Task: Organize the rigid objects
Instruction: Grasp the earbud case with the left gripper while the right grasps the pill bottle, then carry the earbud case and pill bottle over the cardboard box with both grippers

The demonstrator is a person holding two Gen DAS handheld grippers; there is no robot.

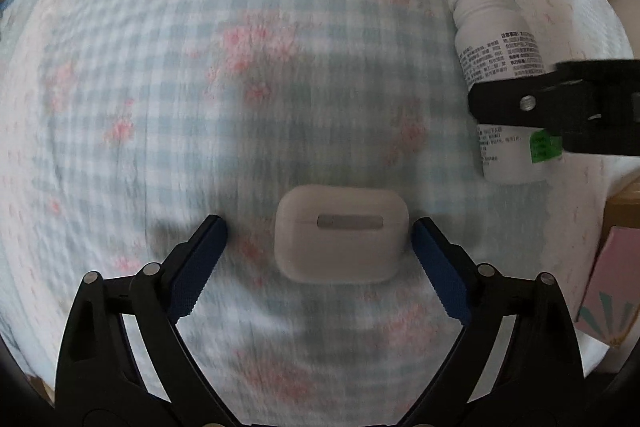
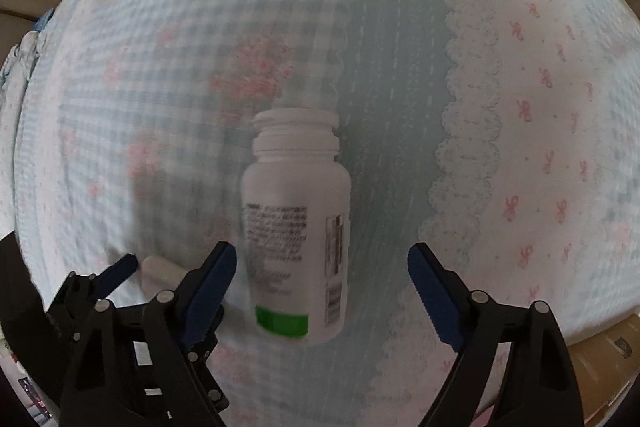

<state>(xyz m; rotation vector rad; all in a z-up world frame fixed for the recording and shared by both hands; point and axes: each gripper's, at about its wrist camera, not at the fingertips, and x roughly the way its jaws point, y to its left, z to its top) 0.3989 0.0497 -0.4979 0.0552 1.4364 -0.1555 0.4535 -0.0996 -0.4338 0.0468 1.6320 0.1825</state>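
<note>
Left gripper (image 1: 320,231) spread wide, pointing down, blue pads flanking the white earbud case (image 1: 342,235) on the checked bedspread (image 1: 200,67); right pad close to touching, left pad clear of it, nothing gripped. Right gripper (image 2: 322,267) likewise gaping, straddling the lower half of the white pill bottle (image 2: 298,227) lying on its side, left pad just beside the label, right pad well apart.

Probably the approach step of a double pickup: next, centring each pair of jaws, then closing squarely. Round bottle liable to roll on soft cloth.

Nearby: pink box (image 1: 608,287) at the bed's edge, a scalloped bow-print cloth (image 2: 540,107). Nothing blocking either grasp, though the two tools stand close together.
</note>
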